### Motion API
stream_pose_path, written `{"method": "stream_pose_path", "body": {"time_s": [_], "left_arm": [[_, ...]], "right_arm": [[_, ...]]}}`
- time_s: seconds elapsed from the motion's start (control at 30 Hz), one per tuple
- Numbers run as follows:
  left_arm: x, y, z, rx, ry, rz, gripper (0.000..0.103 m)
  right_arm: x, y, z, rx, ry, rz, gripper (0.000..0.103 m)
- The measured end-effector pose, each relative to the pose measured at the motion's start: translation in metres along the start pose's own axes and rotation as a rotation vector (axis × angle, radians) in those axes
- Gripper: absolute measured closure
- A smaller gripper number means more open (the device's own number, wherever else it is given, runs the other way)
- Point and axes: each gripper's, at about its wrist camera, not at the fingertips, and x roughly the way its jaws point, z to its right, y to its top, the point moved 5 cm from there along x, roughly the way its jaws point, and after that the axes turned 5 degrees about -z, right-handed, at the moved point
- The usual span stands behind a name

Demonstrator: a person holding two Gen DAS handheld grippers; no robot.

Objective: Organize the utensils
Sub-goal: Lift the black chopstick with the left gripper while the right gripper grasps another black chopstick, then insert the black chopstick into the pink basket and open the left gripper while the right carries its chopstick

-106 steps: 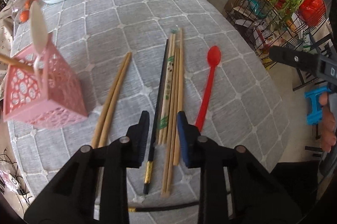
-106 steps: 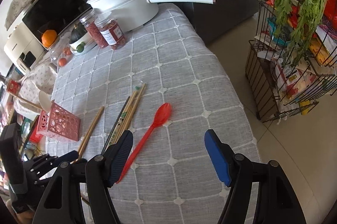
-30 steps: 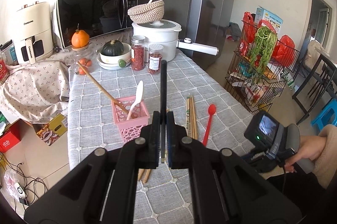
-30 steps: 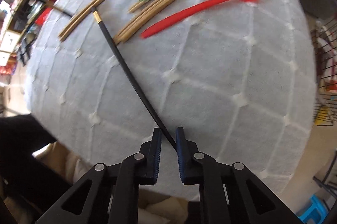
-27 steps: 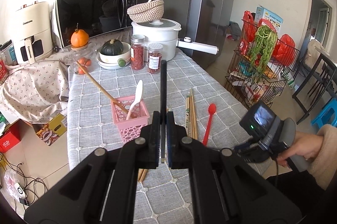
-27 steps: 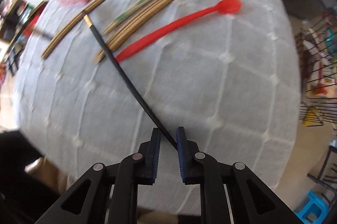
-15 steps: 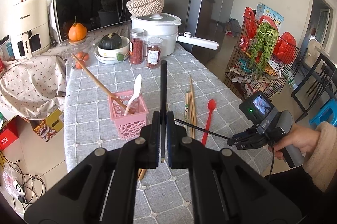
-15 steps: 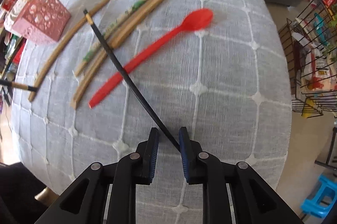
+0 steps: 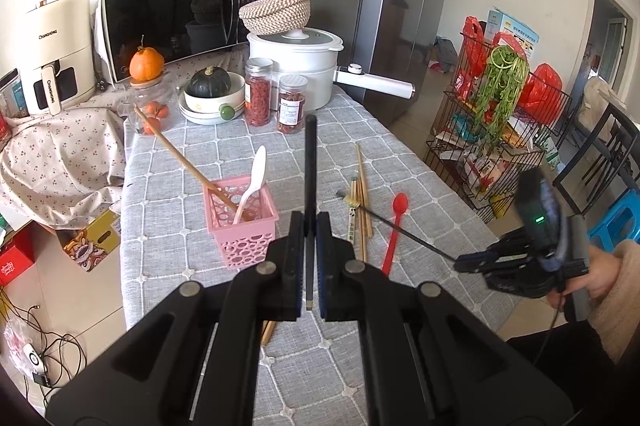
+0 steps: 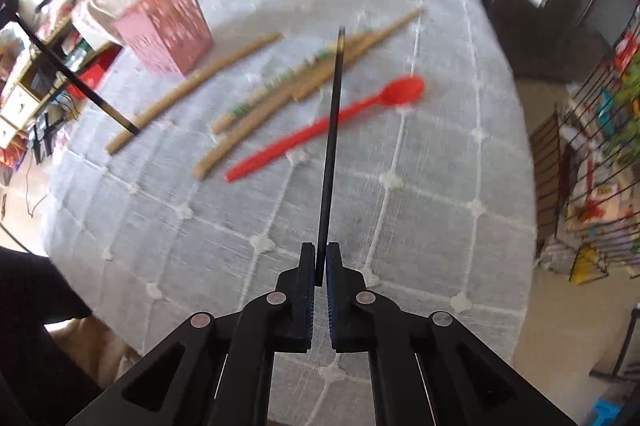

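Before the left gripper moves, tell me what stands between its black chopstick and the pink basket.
Nothing visible does. The left gripper holds its black chopstick upright above the table, just right of the pink basket. Inside the basket, a white spoon and wooden chopstick lean, leaving open room.

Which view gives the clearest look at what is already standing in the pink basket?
The left wrist view: the pink basket is sharp there, with the white spoon and a wooden chopstick leaning inside. In the right wrist view the basket is motion-blurred; only the chopstick is recognisable.

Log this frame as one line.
left tongs: shut on black chopstick | right tongs: shut on second black chopstick | pink basket: holds white spoon | red spoon: on table
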Motion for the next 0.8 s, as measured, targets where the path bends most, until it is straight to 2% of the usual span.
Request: {"method": "stream_pose_path", "body": {"time_s": [0.13, 0.53, 0.7, 0.8], "left_arm": [[-0.001, 0.004, 0.001, -0.012, -0.004, 0.008, 0.097], [-0.007, 0.013, -0.001, -0.038, -0.014, 0.062, 0.097], [-0.01, 0.017, -0.009, -0.07, -0.025, 0.099, 0.097], [-0.016, 0.022, -0.019, -0.107, -0.051, 0.139, 0.097]], "right_arm": [[-0.044, 0.007, 0.001, 0.014, 0.015, 0.125, 0.099], [-0.122, 0.048, -0.002, 0.067, 0.014, 0.416, 0.099], [-0.139, 0.067, 0.001, 0.116, 0.015, 0.512, 0.099], [-0.14, 0.076, 0.005, 0.147, 0.024, 0.54, 0.099]]}}
